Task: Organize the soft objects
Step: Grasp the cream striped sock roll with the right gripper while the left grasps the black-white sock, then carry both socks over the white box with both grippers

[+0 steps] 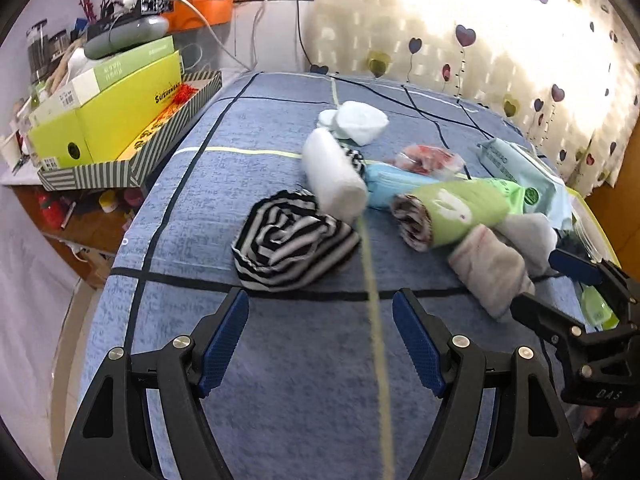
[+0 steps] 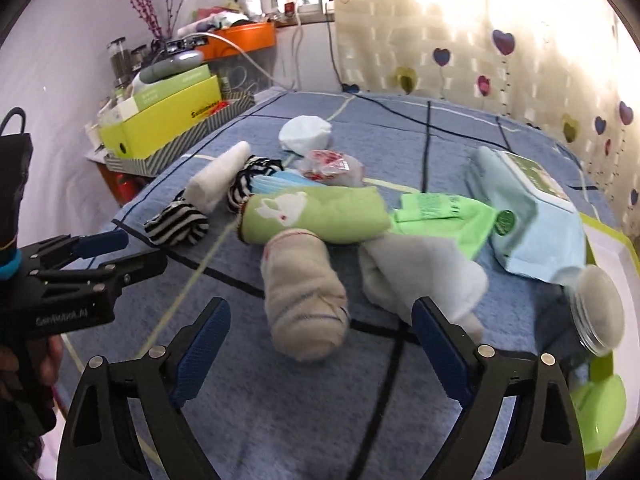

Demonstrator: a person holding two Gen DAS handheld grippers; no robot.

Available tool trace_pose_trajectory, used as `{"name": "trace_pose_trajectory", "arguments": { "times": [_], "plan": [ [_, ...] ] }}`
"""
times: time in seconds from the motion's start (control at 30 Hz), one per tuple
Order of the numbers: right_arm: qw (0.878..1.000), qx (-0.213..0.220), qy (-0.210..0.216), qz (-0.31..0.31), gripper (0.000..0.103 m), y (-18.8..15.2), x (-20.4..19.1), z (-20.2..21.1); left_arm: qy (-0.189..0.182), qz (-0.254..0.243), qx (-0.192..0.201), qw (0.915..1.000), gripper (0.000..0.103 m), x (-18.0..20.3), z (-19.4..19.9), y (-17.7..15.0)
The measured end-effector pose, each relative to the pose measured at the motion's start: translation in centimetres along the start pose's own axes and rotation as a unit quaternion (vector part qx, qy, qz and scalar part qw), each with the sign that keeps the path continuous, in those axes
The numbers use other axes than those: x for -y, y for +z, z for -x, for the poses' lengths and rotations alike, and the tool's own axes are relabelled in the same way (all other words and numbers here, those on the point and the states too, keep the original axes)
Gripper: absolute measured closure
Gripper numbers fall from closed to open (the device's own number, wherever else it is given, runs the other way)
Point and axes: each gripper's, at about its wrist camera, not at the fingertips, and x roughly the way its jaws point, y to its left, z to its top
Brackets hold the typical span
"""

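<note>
- We hold the left gripper (image 1: 320, 344) with jaws spread, empty, over bare blue checked bedspread (image 1: 280, 400), near the black-and-white striped rolled cloth (image 1: 292, 244).
- Our right gripper (image 2: 320, 356), jaws wide and pinching nothing, frames the beige rolled towel (image 2: 306, 304).
- The other rolls cluster mid-bed; a green-rimmed tray (image 2: 600, 364) lies at the right edge.

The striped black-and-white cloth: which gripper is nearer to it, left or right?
Left. The left gripper sits just before the striped cloth; the right gripper faces the beige roll, farther away.
</note>
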Motion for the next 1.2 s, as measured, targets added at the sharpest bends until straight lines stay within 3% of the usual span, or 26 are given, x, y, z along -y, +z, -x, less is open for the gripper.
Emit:
{"name": "trace_pose_trajectory", "arguments": {
  "times": [0.47,0.57,0.63,0.73,0.9,0.97,1.07,1.2],
  "plan": [
    [0.999,-0.033,0.005,0.014,0.031,0.4,-1.0,-3.8,0.023,-0.026,-0.011,0.9993,0.028,-0.9,-3.2,2.2],
    [0.999,-0.040,0.003,0.016,0.039,0.4,-1.0,-4.3,0.023,-0.032,-0.019,0.9990,0.028,-0.9,-3.8,2.3],
    [0.999,-0.041,0.001,0.015,0.050,0.4,-1.0,-4.5,0.033,-0.034,-0.021,0.9987,0.028,-0.8,-4.2,2.3],
    [0.999,-0.040,0.000,0.013,0.054,0.3,-0.9,-4.5,0.039,-0.034,-0.014,0.9985,0.029,-0.9,-4.2,2.3],
    [0.999,-0.037,0.006,0.009,0.055,0.3,-0.7,-4.3,0.033,-0.032,-0.010,0.9989,0.053,-1.0,-4.2,2.5],
    [0.999,-0.036,0.008,0.009,0.055,0.2,-0.7,-4.1,0.032,-0.031,-0.011,0.9989,0.071,-1.0,-4.1,2.5],
    [0.999,-0.031,0.011,0.007,0.056,0.2,-0.7,-3.8,0.033,-0.026,-0.006,0.9991,0.082,-1.0,-3.6,2.5],
    [1.000,-0.024,0.014,0.007,0.056,0.1,-0.8,-3.1,0.035,-0.025,0.010,0.9990,0.087,-0.8,-2.3,2.4]
  ]
}}
